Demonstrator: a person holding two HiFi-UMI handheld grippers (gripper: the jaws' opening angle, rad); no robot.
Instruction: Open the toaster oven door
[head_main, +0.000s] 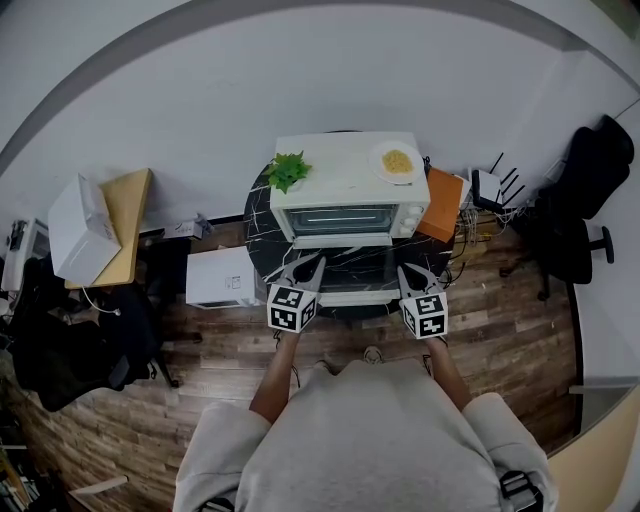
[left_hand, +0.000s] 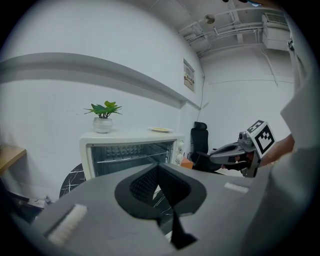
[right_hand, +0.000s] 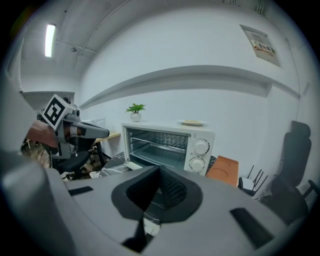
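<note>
A white toaster oven stands on a round black marble table. Its glass door hangs open and lies flat toward me, with the white handle at the near edge. The wire rack shows inside the oven. My left gripper hovers over the door's left end, shut and holding nothing. Over the door's right end my right gripper is also shut with nothing between its jaws. Neither one touches the oven.
On the oven top sit a small potted plant and a plate of yellow food. An orange box lies right of the oven. A white box stands on the floor at left, a desk further left, an office chair at right.
</note>
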